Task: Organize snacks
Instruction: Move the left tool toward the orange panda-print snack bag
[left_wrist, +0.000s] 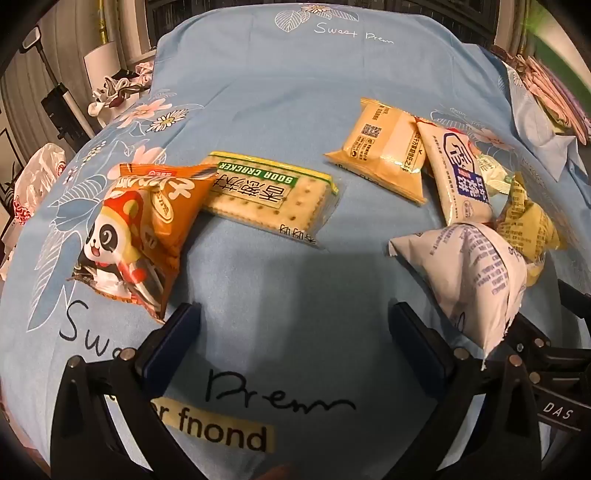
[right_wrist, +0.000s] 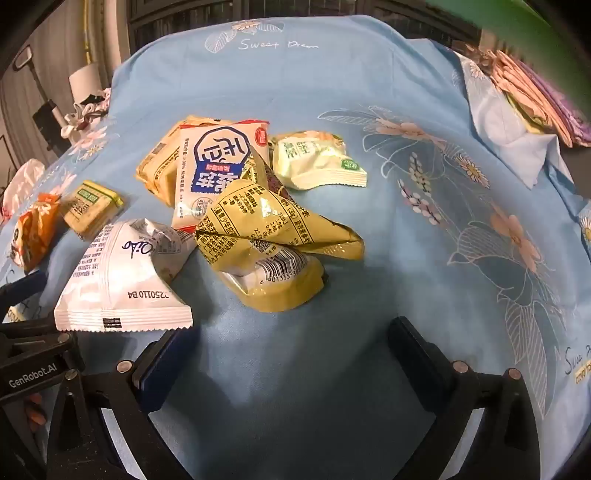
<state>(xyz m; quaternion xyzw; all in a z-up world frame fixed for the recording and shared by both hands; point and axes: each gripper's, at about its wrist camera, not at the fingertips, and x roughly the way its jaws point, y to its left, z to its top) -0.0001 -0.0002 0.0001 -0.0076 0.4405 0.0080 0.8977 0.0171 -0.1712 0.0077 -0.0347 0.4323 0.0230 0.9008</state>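
Lying scattered over the blue flowered bedsheet, the snacks showed no sign of sorting. In the left wrist view an orange panda packet leaned against a soda cracker pack on the left, the two touching at a corner, while well apart to the right a loose heap held a tan biscuit packet, a white packet with blue lettering, a crumpled white pouch and a yellow bag behind it. The right wrist view showed the same heap closer: the yellow bag lay over the edge of the white packet with blue lettering, the white pouch sat just beside it, and a pale green packet lay at the far side. The left tongs stood wide open over bare sheet, gripping nothing, with the pouch near the right finger. The right tongs were equally wide apart and empty, just short of the yellow bag. No packet had been lifted, stacked or lined up, and no box or tray was visible, so the work appeared to be at its very start, with every packet left to handle.
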